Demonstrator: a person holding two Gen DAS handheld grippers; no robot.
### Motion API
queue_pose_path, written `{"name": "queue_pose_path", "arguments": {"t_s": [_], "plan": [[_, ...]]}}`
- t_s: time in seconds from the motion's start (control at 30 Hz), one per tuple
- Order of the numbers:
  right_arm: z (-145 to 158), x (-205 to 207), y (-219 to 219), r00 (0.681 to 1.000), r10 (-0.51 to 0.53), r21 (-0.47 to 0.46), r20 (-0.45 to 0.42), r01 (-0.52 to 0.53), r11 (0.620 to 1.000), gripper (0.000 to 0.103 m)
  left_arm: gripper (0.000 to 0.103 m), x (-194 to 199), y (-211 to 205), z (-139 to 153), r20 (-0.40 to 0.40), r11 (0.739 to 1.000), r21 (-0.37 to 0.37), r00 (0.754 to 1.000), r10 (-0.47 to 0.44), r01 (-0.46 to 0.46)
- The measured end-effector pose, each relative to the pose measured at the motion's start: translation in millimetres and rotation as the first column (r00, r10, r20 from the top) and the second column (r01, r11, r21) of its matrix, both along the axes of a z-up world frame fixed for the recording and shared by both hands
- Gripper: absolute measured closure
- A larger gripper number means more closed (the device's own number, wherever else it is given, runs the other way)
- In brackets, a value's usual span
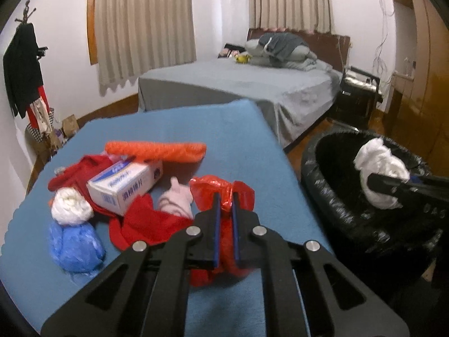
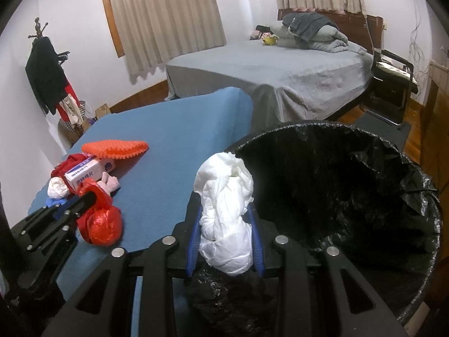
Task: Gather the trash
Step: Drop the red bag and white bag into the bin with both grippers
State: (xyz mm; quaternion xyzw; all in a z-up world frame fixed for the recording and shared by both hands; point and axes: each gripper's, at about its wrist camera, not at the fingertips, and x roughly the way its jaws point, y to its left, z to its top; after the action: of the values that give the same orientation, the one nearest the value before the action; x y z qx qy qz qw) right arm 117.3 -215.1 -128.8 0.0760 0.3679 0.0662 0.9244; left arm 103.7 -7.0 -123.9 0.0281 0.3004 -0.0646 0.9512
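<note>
Scene arranged around the blue table (image 1: 174,129). The left gripper (image 1: 225,196) sits over the table's near edge, its jaws closed tight on a crumpled red plastic bag (image 1: 238,191) that rests on the tabletop and bulges out on either side of the fingers. Farther in from that edge lies the remaining trash — a white carton with blue print (image 1: 123,185), a white plastic wad (image 1: 71,207), a blue plastic wad (image 1: 74,243), a pale pink crumple (image 1: 176,200), red cloth (image 1: 146,224) and, farthest in, an orange knobbly roll (image 1: 157,148).

Beside the table, off its right edge, stands the bin lined with a black bag (image 2: 393,174). The right gripper (image 2: 226,213) holds a bunched white plastic bag (image 2: 224,210) between its partly closed blue pads — at the bin's near rim, clear of the tabletop.
</note>
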Motion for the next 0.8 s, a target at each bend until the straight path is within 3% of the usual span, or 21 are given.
{"name": "queue_pose_path", "arguments": {"t_s": [0.37,0.63,0.8], "plan": [[24,-7,-31,0.996,-0.065,0.006,0.069,0.065,0.998,0.072,0.097,-7,-32,61,0.129,0.991,-0.091,0.988,-0.083,0.096],[30,-14,-86,0.979,-0.187,-0.013,0.081,0.188,0.982,0.071,0.097,12,-93,63,0.100,0.964,-0.140,0.972,-0.213,0.226],[29,-17,-118,0.964,-0.253,-0.032,0.083,0.257,0.966,0.060,0.096,31,-132,58,0.061,0.935,-0.188,0.954,-0.294,0.301]]}}
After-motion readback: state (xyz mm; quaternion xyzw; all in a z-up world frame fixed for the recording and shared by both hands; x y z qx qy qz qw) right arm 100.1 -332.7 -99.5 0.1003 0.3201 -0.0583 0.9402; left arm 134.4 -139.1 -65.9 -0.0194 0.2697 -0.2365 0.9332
